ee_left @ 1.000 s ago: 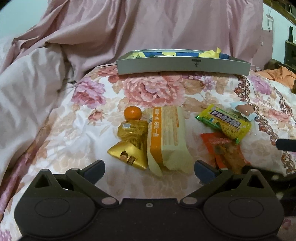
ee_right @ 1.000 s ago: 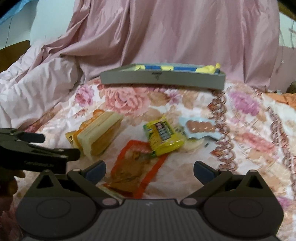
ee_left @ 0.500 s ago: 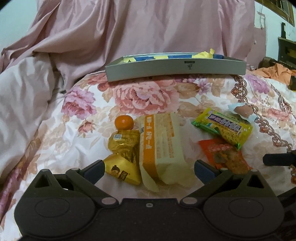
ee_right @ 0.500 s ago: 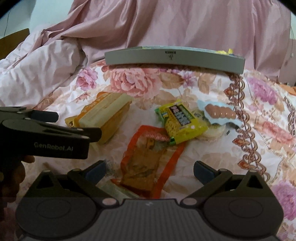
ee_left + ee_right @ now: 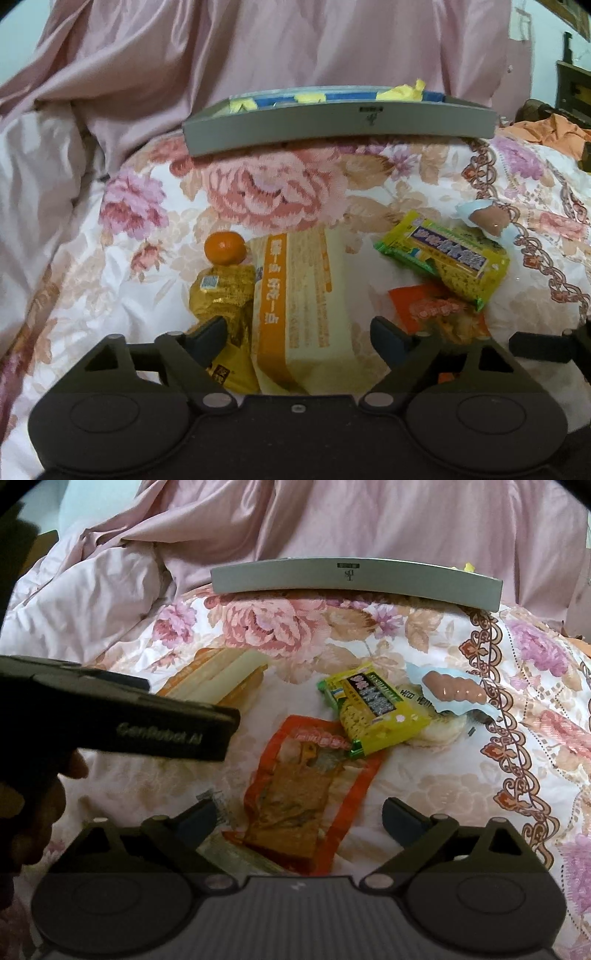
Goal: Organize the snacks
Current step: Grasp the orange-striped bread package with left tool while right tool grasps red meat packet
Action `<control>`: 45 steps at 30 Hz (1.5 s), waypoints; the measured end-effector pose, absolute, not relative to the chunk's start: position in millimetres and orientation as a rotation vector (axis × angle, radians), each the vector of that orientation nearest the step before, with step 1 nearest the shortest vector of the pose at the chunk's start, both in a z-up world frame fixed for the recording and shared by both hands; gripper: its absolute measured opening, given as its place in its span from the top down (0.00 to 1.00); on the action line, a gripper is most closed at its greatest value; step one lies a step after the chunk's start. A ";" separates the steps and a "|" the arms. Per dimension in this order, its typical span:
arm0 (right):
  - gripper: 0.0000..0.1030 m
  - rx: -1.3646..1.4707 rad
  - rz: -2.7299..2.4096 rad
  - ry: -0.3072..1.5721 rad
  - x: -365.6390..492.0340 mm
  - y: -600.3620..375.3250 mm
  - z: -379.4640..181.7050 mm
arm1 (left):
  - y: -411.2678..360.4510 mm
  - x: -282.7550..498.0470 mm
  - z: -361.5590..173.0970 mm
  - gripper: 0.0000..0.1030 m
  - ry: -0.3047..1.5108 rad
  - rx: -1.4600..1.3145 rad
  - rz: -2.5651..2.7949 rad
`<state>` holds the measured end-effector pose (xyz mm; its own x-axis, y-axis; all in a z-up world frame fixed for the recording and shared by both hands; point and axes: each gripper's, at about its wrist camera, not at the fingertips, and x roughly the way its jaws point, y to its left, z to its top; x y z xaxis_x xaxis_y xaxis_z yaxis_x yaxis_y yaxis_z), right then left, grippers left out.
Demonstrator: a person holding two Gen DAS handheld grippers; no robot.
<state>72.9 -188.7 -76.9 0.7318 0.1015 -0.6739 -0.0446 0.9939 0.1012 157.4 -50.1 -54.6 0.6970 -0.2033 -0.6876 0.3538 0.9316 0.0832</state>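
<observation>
Snacks lie on a floral bedspread. In the left wrist view my open left gripper (image 5: 297, 334) straddles a cream and orange pack (image 5: 303, 306), with a gold pouch (image 5: 223, 299) and a small orange (image 5: 225, 248) to its left. In the right wrist view my open right gripper (image 5: 299, 816) straddles a red pouch (image 5: 306, 790). A yellow-green bar (image 5: 373, 709), a round white-wrapped snack (image 5: 439, 727) and a pale blue sausage pack (image 5: 450, 692) lie beyond it. The left gripper's body (image 5: 122, 720) shows at the left.
A grey tray (image 5: 340, 127) with yellow and blue items stands at the back of the bed; it also shows in the right wrist view (image 5: 354, 579). Pink bedding (image 5: 55, 184) is heaped on the left and behind. Orange cloth (image 5: 554, 133) lies far right.
Both grippers have moved forward and down toward the snacks. The cream pack now sits between the left fingers and the red pouch between the right fingers. No snack has moved.
</observation>
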 end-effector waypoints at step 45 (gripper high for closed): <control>0.33 0.043 0.105 0.726 68.3 -188.9 -77.6 | -41.1 138.2 -65.4 0.46 0.830 0.165 -0.276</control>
